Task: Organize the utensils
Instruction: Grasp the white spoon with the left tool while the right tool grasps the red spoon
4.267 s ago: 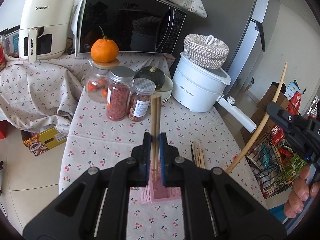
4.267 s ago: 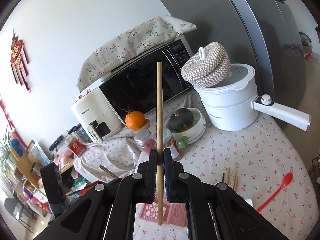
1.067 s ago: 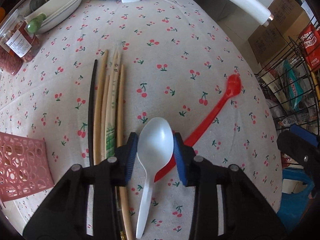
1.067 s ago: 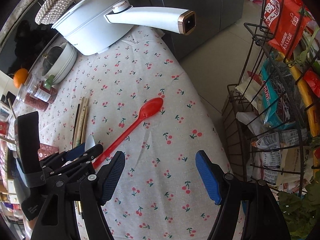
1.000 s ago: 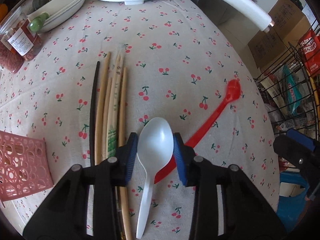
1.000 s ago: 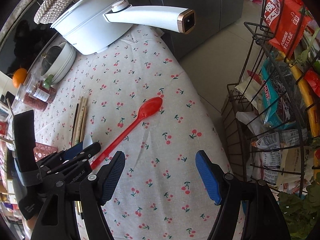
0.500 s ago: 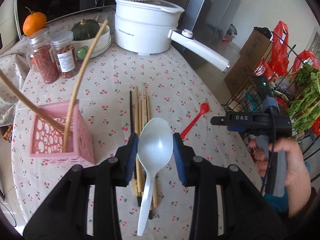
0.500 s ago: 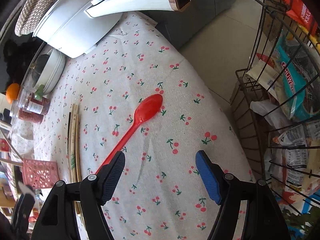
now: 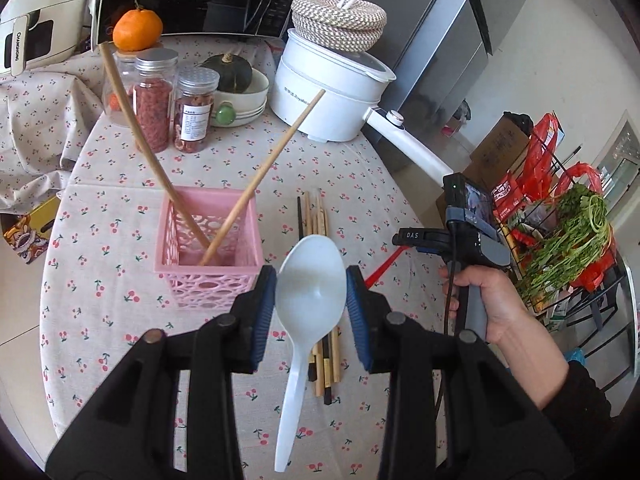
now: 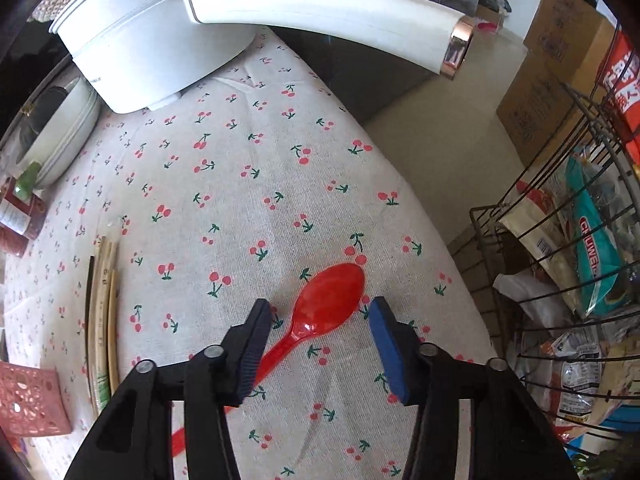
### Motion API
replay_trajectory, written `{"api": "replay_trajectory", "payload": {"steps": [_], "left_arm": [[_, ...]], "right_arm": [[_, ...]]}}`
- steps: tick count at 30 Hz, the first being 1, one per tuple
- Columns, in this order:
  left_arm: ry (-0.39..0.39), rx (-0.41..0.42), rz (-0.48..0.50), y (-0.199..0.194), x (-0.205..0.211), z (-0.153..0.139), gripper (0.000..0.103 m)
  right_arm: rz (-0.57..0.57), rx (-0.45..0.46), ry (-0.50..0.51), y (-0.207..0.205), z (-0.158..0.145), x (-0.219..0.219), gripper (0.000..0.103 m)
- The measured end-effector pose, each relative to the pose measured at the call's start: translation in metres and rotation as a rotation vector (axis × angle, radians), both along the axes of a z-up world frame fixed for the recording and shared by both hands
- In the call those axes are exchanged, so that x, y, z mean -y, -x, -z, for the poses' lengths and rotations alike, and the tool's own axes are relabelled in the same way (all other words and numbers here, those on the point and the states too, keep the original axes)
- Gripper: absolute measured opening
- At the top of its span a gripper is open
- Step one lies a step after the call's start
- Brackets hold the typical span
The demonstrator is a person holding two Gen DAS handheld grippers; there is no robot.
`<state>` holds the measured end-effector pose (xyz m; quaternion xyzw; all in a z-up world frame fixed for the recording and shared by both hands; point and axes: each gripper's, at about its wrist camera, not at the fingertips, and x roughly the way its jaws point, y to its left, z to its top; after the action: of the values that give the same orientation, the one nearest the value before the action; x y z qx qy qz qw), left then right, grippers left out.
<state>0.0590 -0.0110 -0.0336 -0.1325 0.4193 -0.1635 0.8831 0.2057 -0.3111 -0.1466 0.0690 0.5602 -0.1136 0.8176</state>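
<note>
The white spoon (image 9: 311, 280) is clamped by its bowl in the left tongs (image 9: 311, 294), lifted above the counter (image 9: 100, 320) beside the pink basket (image 9: 208, 256) — two chopsticks (image 9: 260, 172) lean inside. The right tongs (image 10: 320, 344) gape around the red spoon (image 10: 328, 300) lying on the cloth.
</note>
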Motion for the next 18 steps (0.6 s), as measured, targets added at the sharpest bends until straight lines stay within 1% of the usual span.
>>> {"api": "replay_trajectory", "payload": {"steps": [2, 3, 5, 7, 8, 9, 13, 15, 18], "left_arm": [[0.007, -0.002, -0.004, 0.000, -0.003, 0.000, 0.037], [0.011, -0.002, -0.007, 0.000, -0.004, -0.001, 0.037], [0.016, 0.002, -0.012, 0.000, -0.006, -0.002, 0.037], [0.021, 0.006, -0.018, 0.001, -0.007, -0.004, 0.037], [0.025, 0.008, -0.021, 0.001, -0.008, -0.005, 0.037], [0.030, 0.009, -0.022, 0.001, -0.008, -0.005, 0.037], [0.026, 0.022, -0.021, 0.003, -0.006, -0.007, 0.037], [0.021, 0.021, -0.018, 0.003, -0.004, -0.006, 0.037], [0.013, 0.020, -0.015, 0.002, -0.001, -0.004, 0.037]], "right_arm": [[-0.012, 0.012, -0.007, 0.000, -0.001, -0.002, 0.028], [-0.021, 0.011, -0.005, -0.001, 0.000, -0.004, 0.025], [-0.046, 0.010, -0.004, 0.000, 0.000, -0.007, 0.024], [-0.066, 0.013, -0.032, 0.002, -0.002, -0.006, 0.022], [-0.074, 0.019, -0.068, 0.004, -0.003, -0.005, 0.015], [-0.083, 0.035, -0.104, 0.008, -0.008, -0.002, 0.004], [-0.127, 0.087, -0.208, 0.020, -0.026, 0.004, 0.003], [-0.138, 0.071, -0.240, 0.024, -0.030, 0.005, 0.003], [-0.122, 0.032, -0.266, 0.030, -0.029, 0.012, 0.003]]}}
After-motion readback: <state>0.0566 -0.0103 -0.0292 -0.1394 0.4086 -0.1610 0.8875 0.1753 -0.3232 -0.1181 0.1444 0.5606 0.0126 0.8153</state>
